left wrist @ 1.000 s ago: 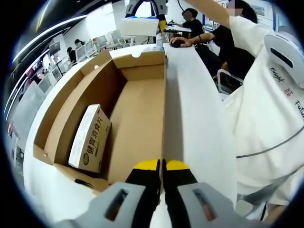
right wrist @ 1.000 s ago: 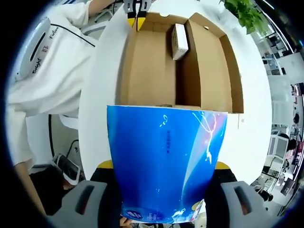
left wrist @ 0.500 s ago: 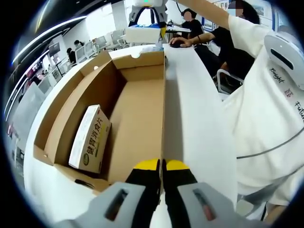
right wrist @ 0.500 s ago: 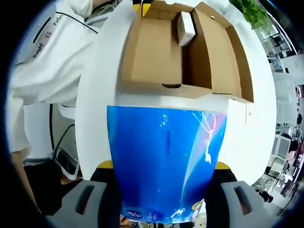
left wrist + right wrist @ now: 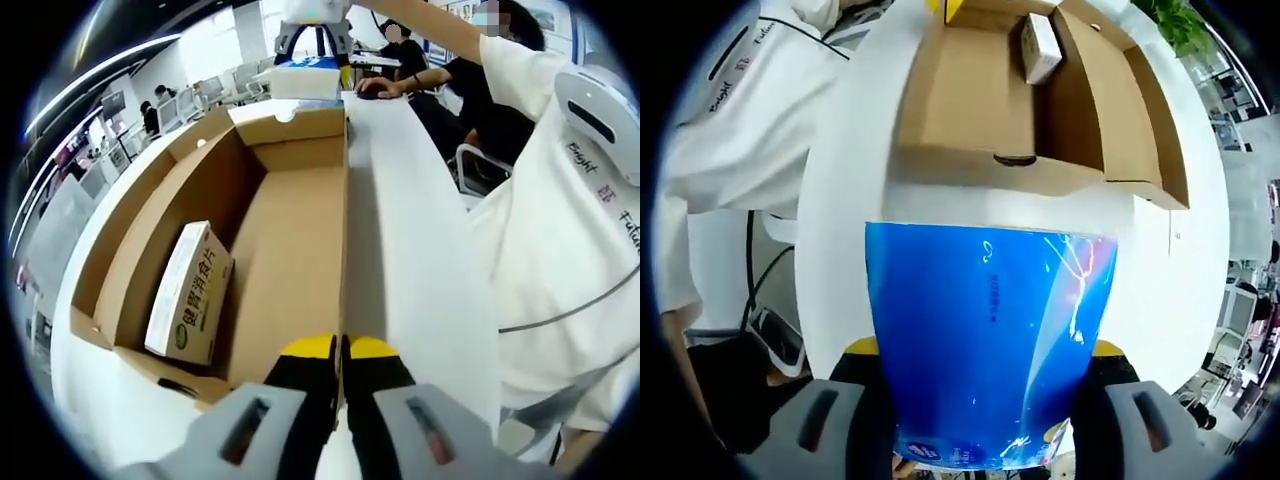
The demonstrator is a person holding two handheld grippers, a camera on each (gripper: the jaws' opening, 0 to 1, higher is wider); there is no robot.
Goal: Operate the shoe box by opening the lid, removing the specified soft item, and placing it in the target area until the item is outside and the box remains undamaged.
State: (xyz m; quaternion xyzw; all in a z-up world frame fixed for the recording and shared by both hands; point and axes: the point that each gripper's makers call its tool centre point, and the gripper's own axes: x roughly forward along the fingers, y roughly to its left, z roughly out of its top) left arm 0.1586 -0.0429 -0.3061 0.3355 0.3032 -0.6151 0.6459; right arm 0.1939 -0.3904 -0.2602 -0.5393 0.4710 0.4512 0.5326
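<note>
The open cardboard shoe box [image 5: 290,230] lies on a white table [image 5: 410,250], its lid folded out to one side. My left gripper [image 5: 340,352] is shut on the box's near wall edge. Inside the box a small yellow-and-white carton [image 5: 190,290] leans against the left wall. My right gripper [image 5: 985,350] is shut on a soft blue pack [image 5: 990,340], held above the white table [image 5: 850,260] just outside the box [image 5: 1010,100]. In the left gripper view that blue pack [image 5: 308,78] and the right gripper [image 5: 312,30] hang past the box's far end.
A person in a white shirt [image 5: 570,240] stands close at the table's right side. More people sit at a desk behind [image 5: 440,70]. A green plant [image 5: 1175,20] stands beyond the box. Floor and chair parts [image 5: 770,330] lie off the table's edge.
My right gripper has carried the blue pack further back from the box and lower toward the table. The left gripper holds still on the box wall.
</note>
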